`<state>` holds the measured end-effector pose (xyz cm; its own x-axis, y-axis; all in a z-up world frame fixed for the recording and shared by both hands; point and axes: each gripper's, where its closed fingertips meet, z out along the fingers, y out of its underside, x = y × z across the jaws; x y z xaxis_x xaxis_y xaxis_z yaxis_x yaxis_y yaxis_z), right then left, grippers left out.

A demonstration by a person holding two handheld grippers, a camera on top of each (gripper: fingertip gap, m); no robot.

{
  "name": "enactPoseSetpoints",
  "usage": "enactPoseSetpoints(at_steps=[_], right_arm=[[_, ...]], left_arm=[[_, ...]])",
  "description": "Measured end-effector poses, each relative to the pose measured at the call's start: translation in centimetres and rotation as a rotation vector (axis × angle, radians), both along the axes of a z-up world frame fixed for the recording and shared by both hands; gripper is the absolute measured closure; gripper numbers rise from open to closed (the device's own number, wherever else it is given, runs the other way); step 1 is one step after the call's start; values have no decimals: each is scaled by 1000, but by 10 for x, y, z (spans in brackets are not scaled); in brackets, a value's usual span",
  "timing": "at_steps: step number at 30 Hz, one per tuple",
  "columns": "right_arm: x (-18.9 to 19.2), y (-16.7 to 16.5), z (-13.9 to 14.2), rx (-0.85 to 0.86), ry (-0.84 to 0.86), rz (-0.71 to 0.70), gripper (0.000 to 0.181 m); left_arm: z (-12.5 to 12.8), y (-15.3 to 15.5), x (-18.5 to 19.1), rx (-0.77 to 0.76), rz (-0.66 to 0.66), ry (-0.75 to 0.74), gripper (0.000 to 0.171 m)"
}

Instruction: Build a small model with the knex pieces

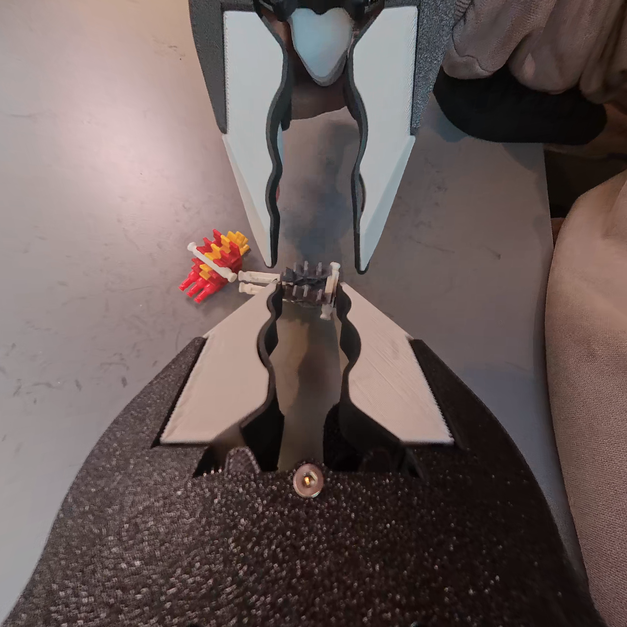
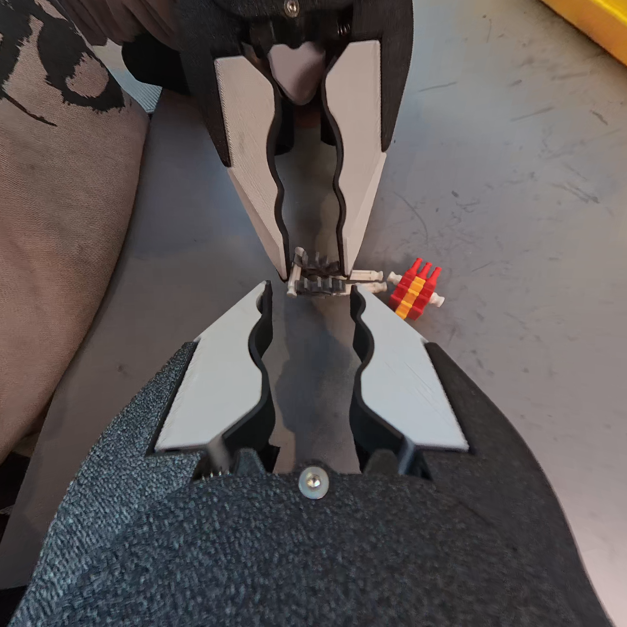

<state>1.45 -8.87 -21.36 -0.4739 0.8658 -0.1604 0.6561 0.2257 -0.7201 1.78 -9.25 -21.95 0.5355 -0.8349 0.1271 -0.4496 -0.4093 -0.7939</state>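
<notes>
Left gripper (image 1: 307, 288) clamped on dark toothed plastic block (image 1: 305, 283), long axis crosswise; right gripper (image 2: 310, 288) spread, facing, nearly touching.

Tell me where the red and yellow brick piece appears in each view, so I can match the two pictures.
Left wrist view: red and yellow brick piece lies left of centre, on the grey table.
Right wrist view: same piece, right of centre.
Shared landmark: the black brick piece, held between the left gripper's fingers.

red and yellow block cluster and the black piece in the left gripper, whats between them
Two white connector pins, lying on the grey table between the red and yellow cluster and black piece; both views show it.
</notes>
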Motion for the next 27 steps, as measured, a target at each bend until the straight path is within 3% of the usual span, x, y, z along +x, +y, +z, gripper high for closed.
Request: enactPoseSetpoints(at_steps=[6,18,27], right_arm=[[-2,-2,-8,57,-21,26,147],[4,-7,-6,24,13,-10,148],[6,-10,-6,257,53,-55,151]], left_arm=[[0,-3,1,13,0,16,141],[-1,-8,6,103,15,108,141],[-3,-9,8,136,31,169,141]])
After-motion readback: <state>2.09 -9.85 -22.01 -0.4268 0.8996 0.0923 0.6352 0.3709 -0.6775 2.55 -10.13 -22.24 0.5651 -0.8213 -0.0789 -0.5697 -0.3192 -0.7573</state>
